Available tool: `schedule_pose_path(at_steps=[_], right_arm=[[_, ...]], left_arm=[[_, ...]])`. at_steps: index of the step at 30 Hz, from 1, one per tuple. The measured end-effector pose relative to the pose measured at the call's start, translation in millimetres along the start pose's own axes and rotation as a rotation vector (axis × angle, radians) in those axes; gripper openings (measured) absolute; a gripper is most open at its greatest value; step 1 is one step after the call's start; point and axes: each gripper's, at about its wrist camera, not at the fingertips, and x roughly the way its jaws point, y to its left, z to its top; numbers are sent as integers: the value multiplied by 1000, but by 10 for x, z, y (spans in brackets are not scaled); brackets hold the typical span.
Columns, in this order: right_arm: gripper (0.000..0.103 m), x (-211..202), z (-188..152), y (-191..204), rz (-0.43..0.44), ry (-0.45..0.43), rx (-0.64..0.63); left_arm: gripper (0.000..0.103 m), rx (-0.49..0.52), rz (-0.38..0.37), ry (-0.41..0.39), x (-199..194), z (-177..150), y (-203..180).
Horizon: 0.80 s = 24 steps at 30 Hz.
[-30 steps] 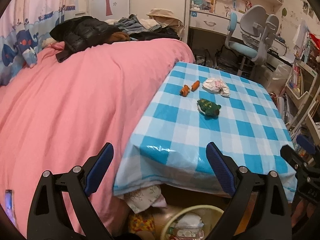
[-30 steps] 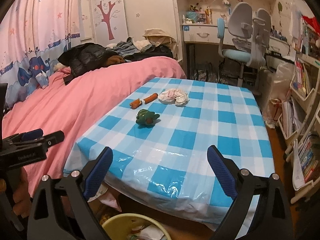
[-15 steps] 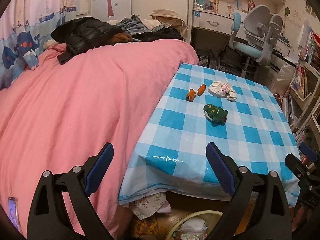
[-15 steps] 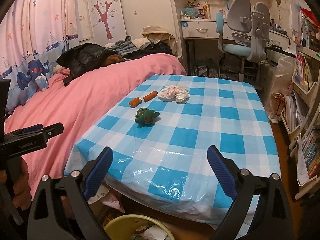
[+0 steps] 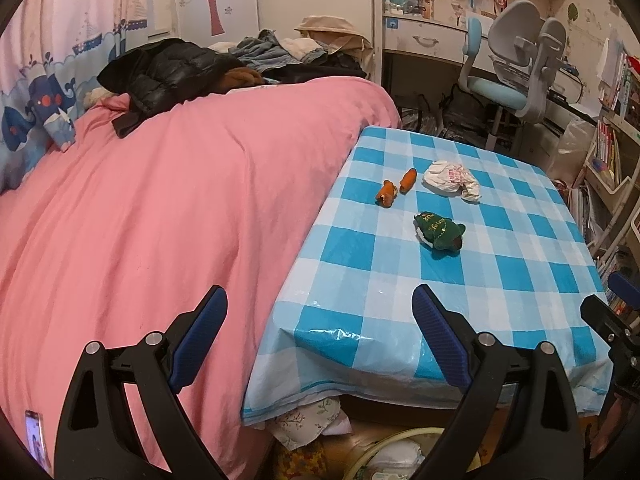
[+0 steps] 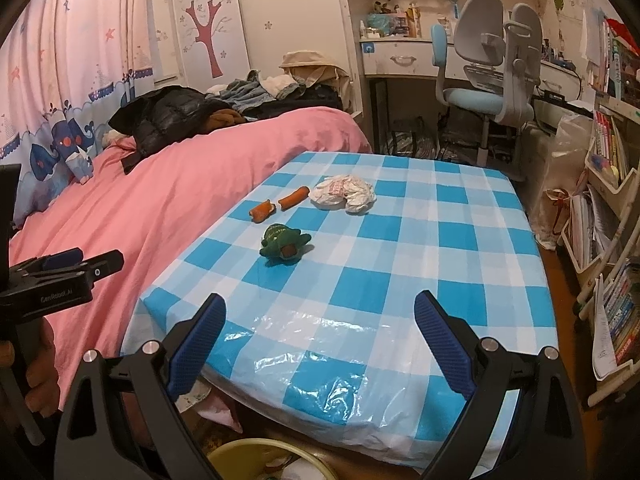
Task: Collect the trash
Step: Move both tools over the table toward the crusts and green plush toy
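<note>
Both jaws stand wide apart and hold nothing: I see my left gripper (image 5: 320, 320) at the near left corner of the bench (image 5: 500, 280), my right gripper (image 6: 320, 324) over its near edge. Below that edge sits a yellow-rimmed bin (image 6: 256, 452). Farther in on the checked cloth lies a green wrapper (image 6: 285, 241); beyond it, two orange pieces (image 6: 276, 204) near the left edge, and a crumpled white bag (image 6: 345, 193) just right of them. A pink bed (image 5: 140, 208) lies left.

Pink-quilted bed (image 5: 160, 208) beside blue-checked table (image 5: 460, 280), whale curtain (image 6: 60, 80), desk chair (image 6: 488, 80), bookshelf (image 6: 608, 208) on right
</note>
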Motion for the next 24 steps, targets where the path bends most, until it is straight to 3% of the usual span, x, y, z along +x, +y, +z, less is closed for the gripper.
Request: schedule_pose_path(at_steps=[24], right_arm=[[91, 111, 13, 4, -2, 24, -8]], left_arm=[[90, -39, -20, 29, 175, 115, 48]])
